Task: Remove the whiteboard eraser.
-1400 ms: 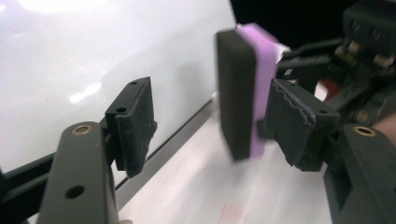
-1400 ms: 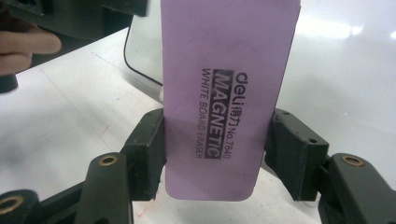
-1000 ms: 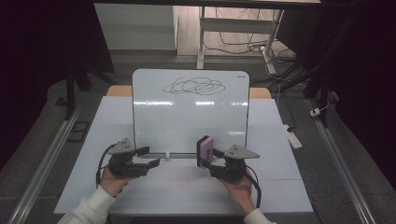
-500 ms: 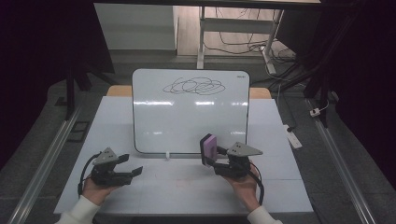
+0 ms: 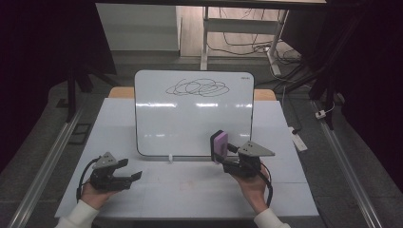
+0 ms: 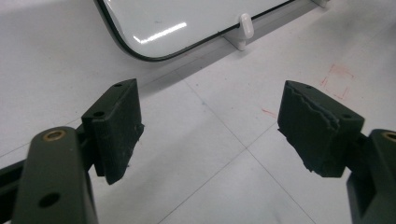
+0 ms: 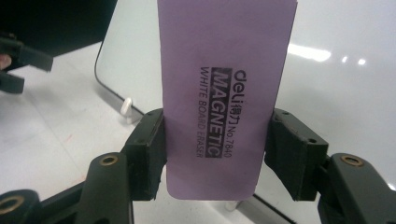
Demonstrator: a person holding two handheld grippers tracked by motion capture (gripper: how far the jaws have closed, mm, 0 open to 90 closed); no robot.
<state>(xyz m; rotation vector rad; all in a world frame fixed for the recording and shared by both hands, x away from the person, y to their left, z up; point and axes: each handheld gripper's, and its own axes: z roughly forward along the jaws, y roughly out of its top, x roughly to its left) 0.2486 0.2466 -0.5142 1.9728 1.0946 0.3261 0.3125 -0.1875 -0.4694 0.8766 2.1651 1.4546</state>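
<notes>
A: Start with the big white table (image 5: 190,199), and standing on it the whiteboard (image 5: 195,118), upright on small white feet (image 5: 169,158). Near its top edge sits a black looping scribble (image 5: 197,88).

B: That scribble looks like the target to me, given what the right gripper (image 5: 228,159) is carrying. It's clamped on a purple magnetic whiteboard eraser (image 5: 219,146), held just in front of the board's lower right area.

A: The right gripper view shows the grip well: the eraser (image 7: 224,98) is pinched by its two long edges, low on its body, printed face toward the camera. Most of it stands clear above the jaws.

B: Good for reach. To wipe well, I'd say lift it well up to the scribble, bring the felt side flat against the board, and press lightly, because a freestanding board could tip or slide backward.

A: And the left gripper (image 5: 128,176)?

B: Low over the table near the front left, well apart from the board, jaws spread wide with nothing between them, as the left gripper view confirms. It could steady the board's corner (image 6: 135,53) during the wipe.
</notes>
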